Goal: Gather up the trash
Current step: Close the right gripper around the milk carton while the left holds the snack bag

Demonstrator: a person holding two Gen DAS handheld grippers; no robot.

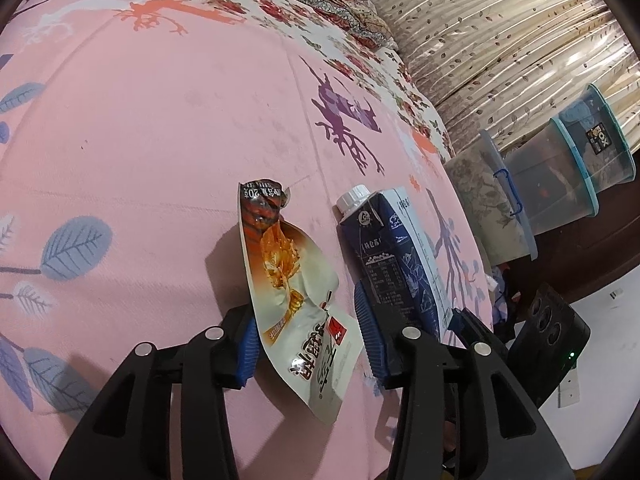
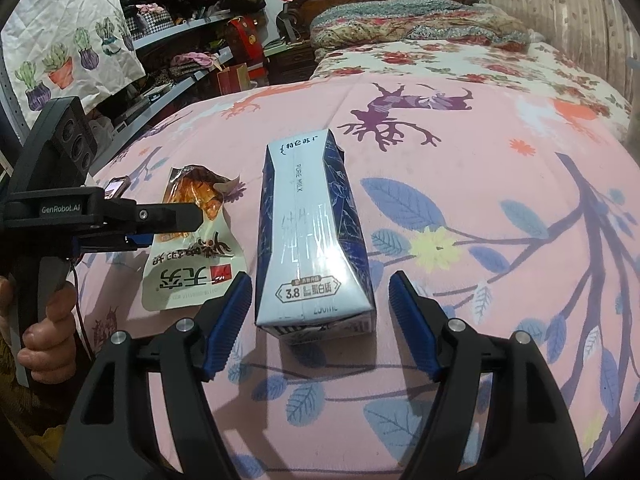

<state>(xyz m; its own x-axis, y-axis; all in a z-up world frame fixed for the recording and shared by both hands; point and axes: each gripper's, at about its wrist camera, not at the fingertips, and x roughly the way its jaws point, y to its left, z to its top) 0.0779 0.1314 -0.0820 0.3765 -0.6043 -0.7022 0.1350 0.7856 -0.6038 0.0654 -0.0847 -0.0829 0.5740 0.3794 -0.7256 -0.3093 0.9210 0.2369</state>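
Note:
A torn white and orange snack wrapper (image 1: 296, 296) lies on the pink bedspread (image 1: 160, 140). My left gripper (image 1: 310, 340) is open, with the wrapper's lower part between its blue pads. A dark blue milk carton (image 1: 396, 248) with a white cap lies just right of it. In the right wrist view the carton (image 2: 312, 240) lies on its side, and my right gripper (image 2: 316, 324) is open with its pads either side of the carton's near end, apart from it. The wrapper (image 2: 196, 248) lies left of the carton, under the left gripper (image 2: 168, 220).
Stacked clear storage bins (image 1: 560, 184) stand on the floor beyond the bed's right edge, by a striped curtain (image 1: 500, 32). Folded floral quilts (image 2: 420, 24) lie at the headboard. Shelves of clothes (image 2: 180, 32) line the left wall.

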